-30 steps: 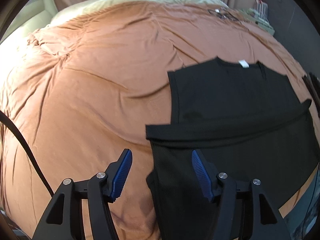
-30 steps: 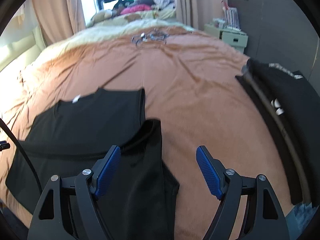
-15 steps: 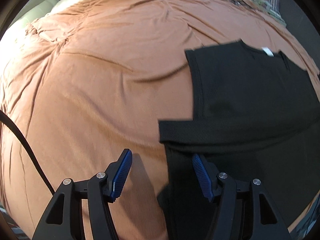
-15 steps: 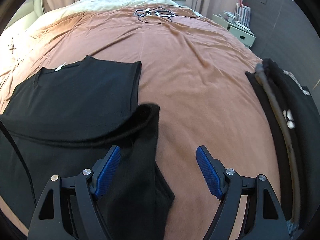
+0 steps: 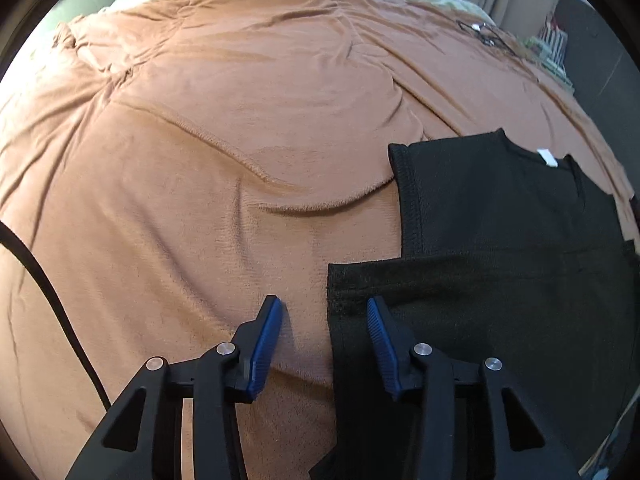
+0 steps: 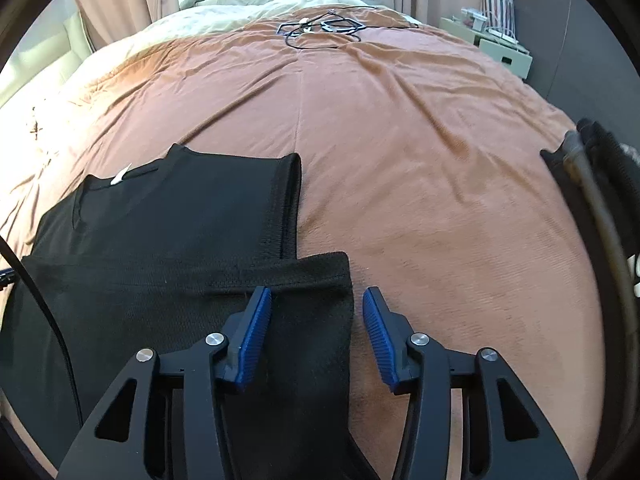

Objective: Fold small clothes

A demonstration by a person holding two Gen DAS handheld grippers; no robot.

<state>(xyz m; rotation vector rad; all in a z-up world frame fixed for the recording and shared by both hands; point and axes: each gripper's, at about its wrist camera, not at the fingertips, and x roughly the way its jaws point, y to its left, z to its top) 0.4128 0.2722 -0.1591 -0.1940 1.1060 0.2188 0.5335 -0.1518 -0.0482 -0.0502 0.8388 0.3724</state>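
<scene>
A black sleeveless top (image 5: 500, 240) lies flat on the brown blanket (image 5: 240, 120), its lower part folded up over the chest and a white neck label (image 5: 547, 157) showing. My left gripper (image 5: 323, 304) straddles the fold's left edge; its jaws are closing, with cloth beside the right pad and no pad pressing on it. In the right wrist view the same top (image 6: 180, 220) fills the left side. My right gripper (image 6: 317, 294) straddles the fold's right edge, jaws closing, the cloth between the blue pads but not pinched.
A tangle of black cables (image 6: 320, 28) lies at the bed's far end. Another dark garment with a grey strap (image 6: 600, 208) sits at the right edge. A white nightstand (image 6: 500, 44) stands beyond it. A black cord (image 5: 48, 300) trails at the left.
Both grippers have sunk closer to the top and shifted onto the side edges of its fold. Both pairs of jaws have narrowed. The top itself has not moved.
</scene>
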